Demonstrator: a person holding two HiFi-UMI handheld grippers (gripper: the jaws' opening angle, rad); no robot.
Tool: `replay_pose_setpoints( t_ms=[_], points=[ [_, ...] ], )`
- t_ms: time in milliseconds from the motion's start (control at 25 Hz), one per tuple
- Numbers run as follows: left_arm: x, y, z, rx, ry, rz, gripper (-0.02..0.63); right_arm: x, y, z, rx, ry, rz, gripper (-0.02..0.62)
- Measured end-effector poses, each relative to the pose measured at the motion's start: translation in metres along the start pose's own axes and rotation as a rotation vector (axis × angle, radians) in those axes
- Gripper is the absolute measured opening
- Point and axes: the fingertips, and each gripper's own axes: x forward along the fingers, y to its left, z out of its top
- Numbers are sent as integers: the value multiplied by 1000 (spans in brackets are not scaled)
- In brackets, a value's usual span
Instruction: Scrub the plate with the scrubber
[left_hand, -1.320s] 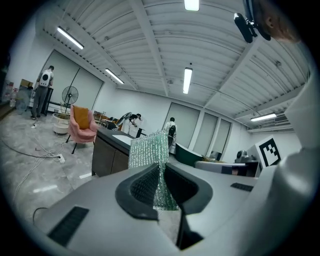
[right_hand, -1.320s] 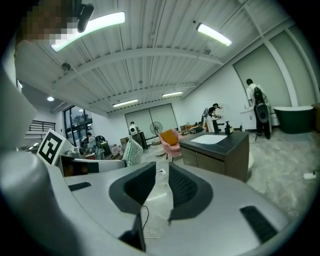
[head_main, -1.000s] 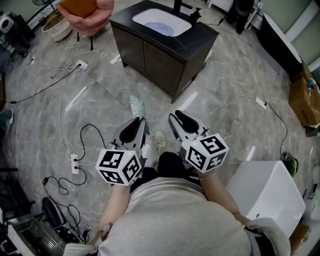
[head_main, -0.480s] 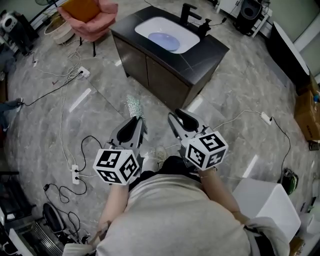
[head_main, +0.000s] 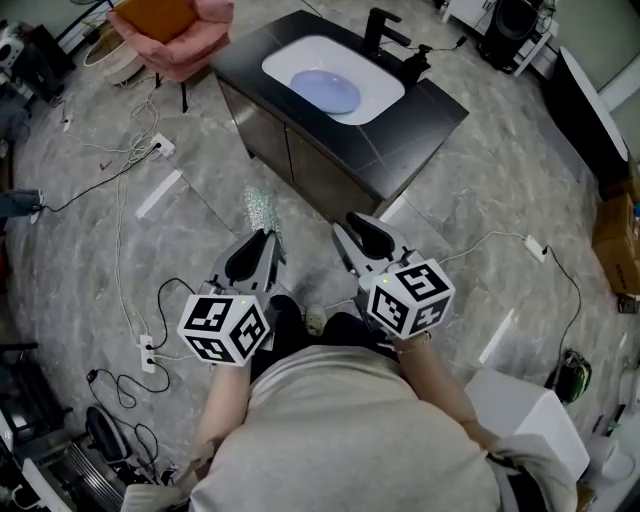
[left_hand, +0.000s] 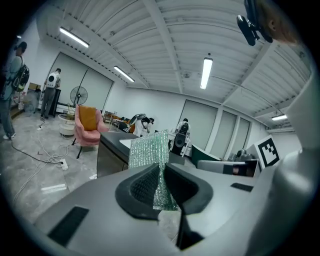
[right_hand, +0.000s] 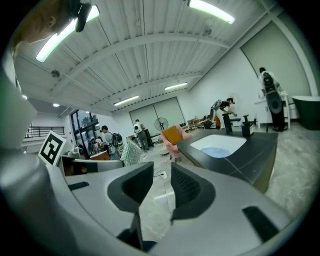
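Observation:
A pale blue plate (head_main: 325, 90) lies in the white sink (head_main: 287, 50) of a dark vanity cabinet (head_main: 330, 160) ahead of me. My left gripper (head_main: 268, 240) is shut on a green glittery scrubber (head_main: 262, 210), which sticks up past the jaws. In the left gripper view the scrubber (left_hand: 148, 155) is pinched between the black pads (left_hand: 142, 185). My right gripper (head_main: 350, 228) is open, with a narrow gap and nothing in it. The right gripper view shows the plate (right_hand: 215, 151) far off, to the right of that gripper (right_hand: 161, 175). Both grippers hover over the floor, short of the cabinet.
A black faucet (head_main: 385, 28) stands at the sink's back. Cables and power strips (head_main: 150, 325) lie on the grey floor at left. A pink chair with an orange cushion (head_main: 165, 25) stands far left, a white box (head_main: 520, 425) near right, and a cardboard box (head_main: 618, 230) at the right edge.
The cabinet and sink have come closer and more into view as the person steps toward them. Both grippers keep their pose, and the scrubber stays in the left one.

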Motion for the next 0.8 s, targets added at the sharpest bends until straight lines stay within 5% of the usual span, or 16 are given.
replay_pose_setpoints(
  t_ms=[320, 800],
  points=[
    [43, 28, 4, -7, 34, -10, 58, 34, -25, 2, 35, 10, -28, 104],
    [155, 94, 57, -23, 99, -189, 58, 144, -59, 41, 75, -1, -140, 106]
  ],
)
